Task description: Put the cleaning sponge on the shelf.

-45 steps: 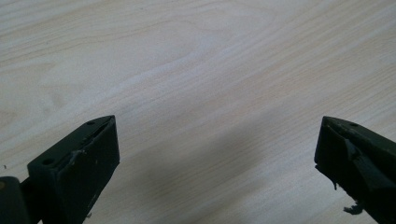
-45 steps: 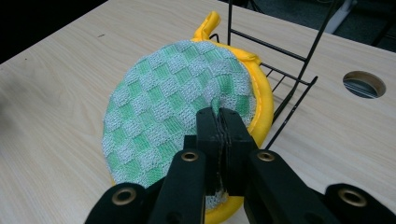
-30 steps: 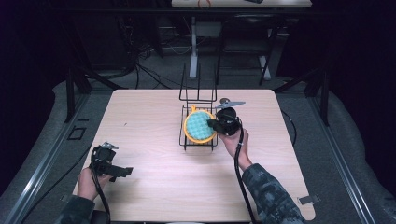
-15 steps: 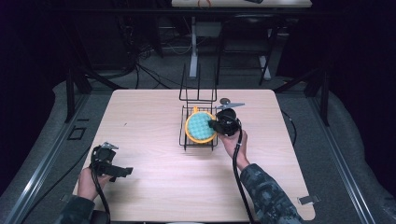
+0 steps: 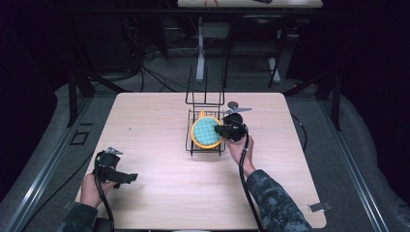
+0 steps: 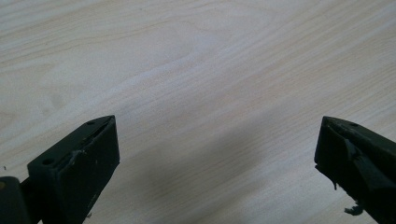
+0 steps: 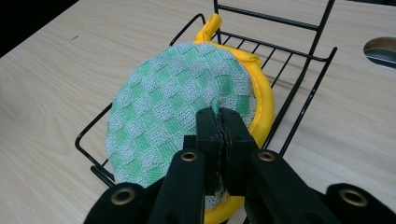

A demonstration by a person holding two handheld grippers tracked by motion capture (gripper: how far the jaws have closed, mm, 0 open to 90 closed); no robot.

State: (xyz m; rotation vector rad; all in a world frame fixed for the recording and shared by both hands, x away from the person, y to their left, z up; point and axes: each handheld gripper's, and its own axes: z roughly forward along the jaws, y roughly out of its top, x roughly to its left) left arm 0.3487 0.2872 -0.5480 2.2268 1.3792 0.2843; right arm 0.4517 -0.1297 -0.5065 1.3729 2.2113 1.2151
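While the right gripper (image 7: 219,122) pinches the round green checkered cloth pad (image 7: 173,107) to lift it from the black wire basket (image 7: 299,74) at frame centre, the left gripper (image 6: 215,154) waits, jaws apart.

The near rim of the round checked pad (image 7: 173,107) is hidden behind the right gripper (image 7: 222,122), whose closed jaws cover the pinched spot. The pad also hides most of the wire rack (image 7: 299,93) floor beneath it. Beside the rack, a grey thing (image 7: 382,50) is cut off by the right gripper view's edge. From above, the rack's wires are too fine to count.
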